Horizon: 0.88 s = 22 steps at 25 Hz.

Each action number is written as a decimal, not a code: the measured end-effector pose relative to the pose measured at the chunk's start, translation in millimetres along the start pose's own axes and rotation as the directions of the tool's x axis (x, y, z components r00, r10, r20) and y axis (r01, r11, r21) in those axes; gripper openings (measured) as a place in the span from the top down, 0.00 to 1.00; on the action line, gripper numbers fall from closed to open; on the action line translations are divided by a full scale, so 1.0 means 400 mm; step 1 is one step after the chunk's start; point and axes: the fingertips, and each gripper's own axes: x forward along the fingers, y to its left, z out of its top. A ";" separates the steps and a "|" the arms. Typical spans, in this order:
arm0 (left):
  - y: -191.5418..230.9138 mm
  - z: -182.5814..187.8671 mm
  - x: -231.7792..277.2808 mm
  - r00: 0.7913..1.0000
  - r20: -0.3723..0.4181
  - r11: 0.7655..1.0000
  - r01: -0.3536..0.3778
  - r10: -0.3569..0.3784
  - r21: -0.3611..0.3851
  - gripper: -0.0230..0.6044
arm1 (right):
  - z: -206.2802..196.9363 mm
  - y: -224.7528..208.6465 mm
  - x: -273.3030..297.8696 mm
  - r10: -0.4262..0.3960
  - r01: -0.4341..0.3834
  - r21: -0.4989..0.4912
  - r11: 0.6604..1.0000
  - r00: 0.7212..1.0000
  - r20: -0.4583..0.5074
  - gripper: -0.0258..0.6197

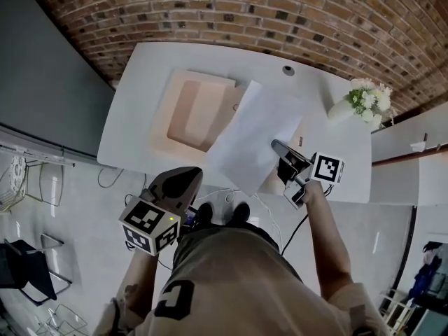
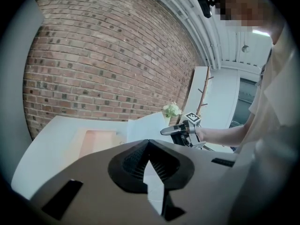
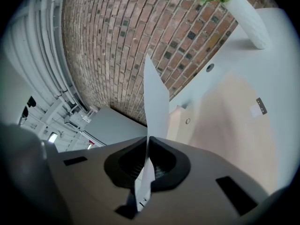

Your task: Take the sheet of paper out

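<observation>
Head view: your right gripper [image 1: 276,145] is clamped on the near right edge of the sheet [image 1: 248,135]. The sheet hangs tilted above the table [image 1: 140,89] and overlaps the right side of the peach folder [image 1: 199,110] in this view. An edge grip makes sense, since on thin paper only the rim gives the pads something to bite. The sheet looks clear of the folder, so I judge the pull-out mostly done, with setting it down left to do. Your left gripper [image 1: 194,173] sits off the table's near edge, over the floor, probably held back so it doesn't snag the paper.

Left gripper view: the jaws are closed tip to tip with nothing between them. The pale wedge below the tips is background. Ahead, the folder lies flat and open, and the sheet is raised beside it with the other gripper on its edge.

Right gripper view: the jaws are fully closed with the sheet pinched edge-on between the pads, running up and away from them. The paper stands nearly upright here, so you seem to be carrying it on edge, likely to stop it flopping. Below it lies a peach folder flap with a snap stud. A vase [image 3: 243,13] of flowers stands at the far table corner, well apart from the sheet. The risk, as I judge it, is that a limp sheet held at one edge can slip or crease if you swing fast.
</observation>
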 end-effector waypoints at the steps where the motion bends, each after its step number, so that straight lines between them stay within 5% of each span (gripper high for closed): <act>1: 0.010 -0.004 -0.009 1.000 0.001 1.000 0.002 -0.002 -0.001 0.94 | -0.004 0.008 0.003 0.002 -0.002 -0.013 1.000 1.000 0.001 0.92; 22: 0.085 -0.066 -0.120 0.995 -0.004 0.995 0.098 -0.098 0.019 0.94 | -0.134 0.213 0.016 0.067 -0.062 -0.079 0.995 0.995 0.071 0.92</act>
